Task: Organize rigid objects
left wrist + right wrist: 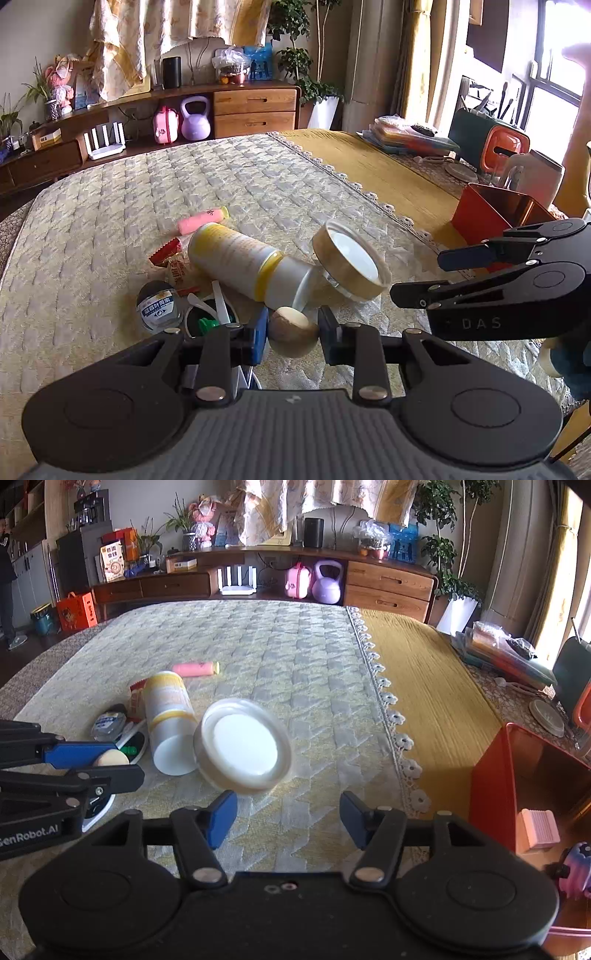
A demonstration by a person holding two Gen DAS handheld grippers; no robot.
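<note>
A pile of small objects lies on the quilted table. My left gripper (pixel 293 334) is shut on a round wooden knob (pixel 293 332), which also shows in the right wrist view (pixel 110 757). Just beyond lie a white and yellow bottle (pixel 240 260) on its side and a round clear-lidded jar (pixel 351 260), tipped. My right gripper (pixel 288 821) is open and empty, just in front of the jar (pixel 243 744). An orange box (pixel 532 786) stands at the right.
A pink tube (pixel 201 221), a candy wrapper (pixel 168 256), a small dark jar (pixel 159 306) and sunglasses (pixel 208 317) lie around the bottle. The orange box holds a pink block (pixel 539 830). Clutter and stacked folders (pixel 506 653) line the table's right side.
</note>
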